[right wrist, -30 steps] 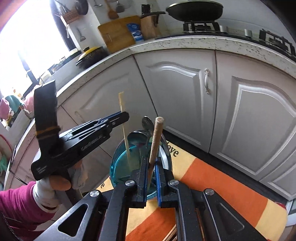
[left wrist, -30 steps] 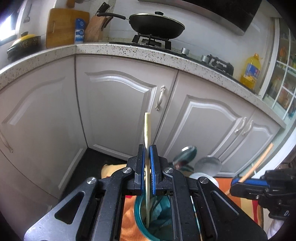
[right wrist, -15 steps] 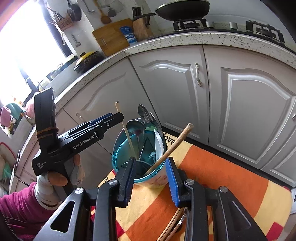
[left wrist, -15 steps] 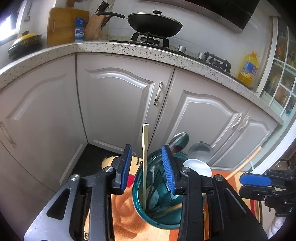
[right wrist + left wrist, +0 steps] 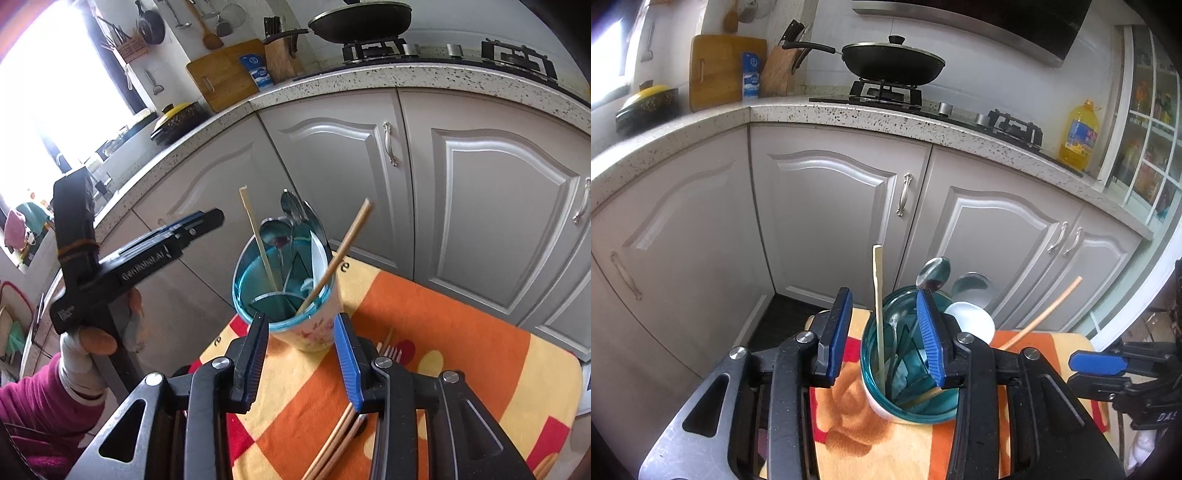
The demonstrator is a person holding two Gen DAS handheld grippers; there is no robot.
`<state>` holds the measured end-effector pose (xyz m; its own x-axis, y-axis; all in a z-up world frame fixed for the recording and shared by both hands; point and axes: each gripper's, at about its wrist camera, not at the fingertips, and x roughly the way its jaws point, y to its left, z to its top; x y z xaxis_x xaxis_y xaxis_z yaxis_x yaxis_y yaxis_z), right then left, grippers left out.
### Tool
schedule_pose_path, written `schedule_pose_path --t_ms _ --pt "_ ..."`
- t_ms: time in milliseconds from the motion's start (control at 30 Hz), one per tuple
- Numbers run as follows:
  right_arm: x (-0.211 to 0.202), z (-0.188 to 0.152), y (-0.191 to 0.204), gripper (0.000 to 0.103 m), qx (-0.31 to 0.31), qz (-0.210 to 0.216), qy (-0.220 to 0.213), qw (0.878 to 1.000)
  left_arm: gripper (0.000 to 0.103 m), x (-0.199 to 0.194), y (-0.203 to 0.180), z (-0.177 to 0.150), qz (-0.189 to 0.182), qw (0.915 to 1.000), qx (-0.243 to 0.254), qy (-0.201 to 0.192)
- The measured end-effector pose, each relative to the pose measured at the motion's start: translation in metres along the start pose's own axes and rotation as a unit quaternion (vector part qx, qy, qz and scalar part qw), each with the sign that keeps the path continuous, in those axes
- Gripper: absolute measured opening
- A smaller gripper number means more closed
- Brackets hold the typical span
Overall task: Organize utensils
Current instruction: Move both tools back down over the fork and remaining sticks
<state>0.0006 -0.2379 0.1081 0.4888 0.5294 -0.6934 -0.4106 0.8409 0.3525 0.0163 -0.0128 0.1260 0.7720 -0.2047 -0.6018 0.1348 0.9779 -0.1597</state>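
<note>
— Left wrist view: what did the left gripper [image 5: 884, 341] have?
— Nothing. Its blue pads [image 5: 838, 334] were spread wide, one on each side of the teal holder [image 5: 908, 402], and touched neither it nor its contents.
— And the pale chopstick [image 5: 878, 306]?
— It stood nearly upright in the holder, leaning on the near-left part of the rim, free between the pads.
— Where did the holder sit?
— On an orange and yellow cloth [image 5: 461, 369], in front of grey cabinet doors [image 5: 831, 221]. It also held metal spoons [image 5: 932, 273], a white spoon [image 5: 971, 319] and a brown wooden chopstick [image 5: 341, 254] that slanted out to the right.
— The right gripper [image 5: 301, 358]?
— Also parted and empty. Its jaws hung just before the holder, which showed in the gap between them. The brown chopstick's tip was down inside the holder, well clear of the pads.
— Anything left on the cloth?
— A fork [image 5: 391, 352] and a few wooden chopsticks [image 5: 332, 446] lay near the right gripper's right finger, partly hidden by it.
— Was the other tool visible?
— Yes, held at the left by a gloved hand [image 5: 92, 343] in a magenta sleeve; its state couldn't be read from that side.
</note>
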Motion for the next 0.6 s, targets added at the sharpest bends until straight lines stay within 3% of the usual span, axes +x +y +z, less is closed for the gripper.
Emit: schedule_pose_path --t_ms 300,600 --pt "0.010 -0.046 -0.025 0.040 0.013 -0.052 0.050 0.997 0.036 -0.025 -0.007 -0.013 -0.026 0.9996 -0.001 0.004" --pt "0.066 -0.093 -0.052 0.040 0.031 -0.116 0.119 0.986 0.036 -0.032 -0.021 -0.047 -0.048 0.9980 0.008 0.041"
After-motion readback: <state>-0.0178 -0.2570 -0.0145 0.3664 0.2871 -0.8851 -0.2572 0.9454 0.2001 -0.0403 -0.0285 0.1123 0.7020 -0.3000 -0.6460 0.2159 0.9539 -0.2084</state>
